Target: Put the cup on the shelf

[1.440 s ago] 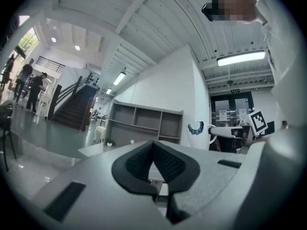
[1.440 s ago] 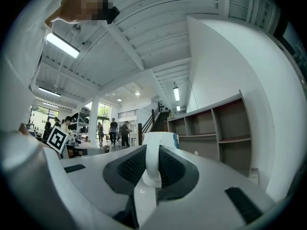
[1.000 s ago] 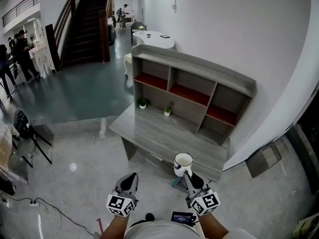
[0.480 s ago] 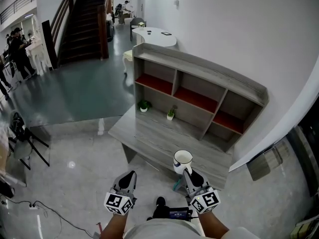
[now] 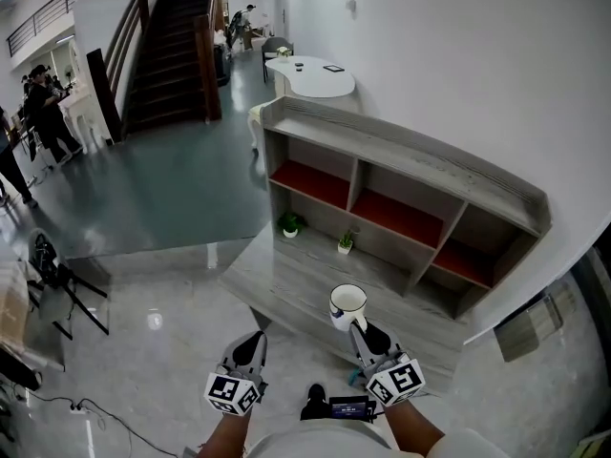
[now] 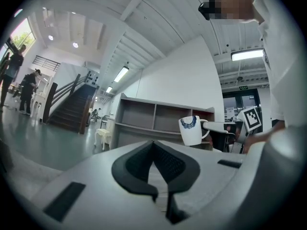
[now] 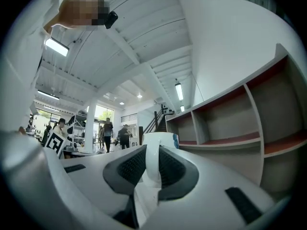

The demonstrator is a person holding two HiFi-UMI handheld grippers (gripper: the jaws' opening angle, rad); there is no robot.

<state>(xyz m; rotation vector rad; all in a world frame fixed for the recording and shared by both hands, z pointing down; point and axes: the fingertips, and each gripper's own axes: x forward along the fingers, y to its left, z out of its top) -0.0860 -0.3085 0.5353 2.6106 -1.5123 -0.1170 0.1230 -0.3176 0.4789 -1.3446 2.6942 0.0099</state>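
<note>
My right claw (image 5: 360, 332): pinching the white cup (image 5: 347, 305) by its handle.
My left claw (image 5: 252, 343): pressed together, empty.
Change: shelf unit (image 5: 402, 163) nearer now; placing comes next.

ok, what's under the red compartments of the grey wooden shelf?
Two small green potted plants on the lower board. The white cup in the right hand-held gripper covers part of the board's near edge.

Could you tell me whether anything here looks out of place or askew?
Nothing stands out. The cup sits upright, its handle clamped in the right gripper, short of the shelf. Both small plants on it stand upright. The left gripper is shut and empty.
</note>
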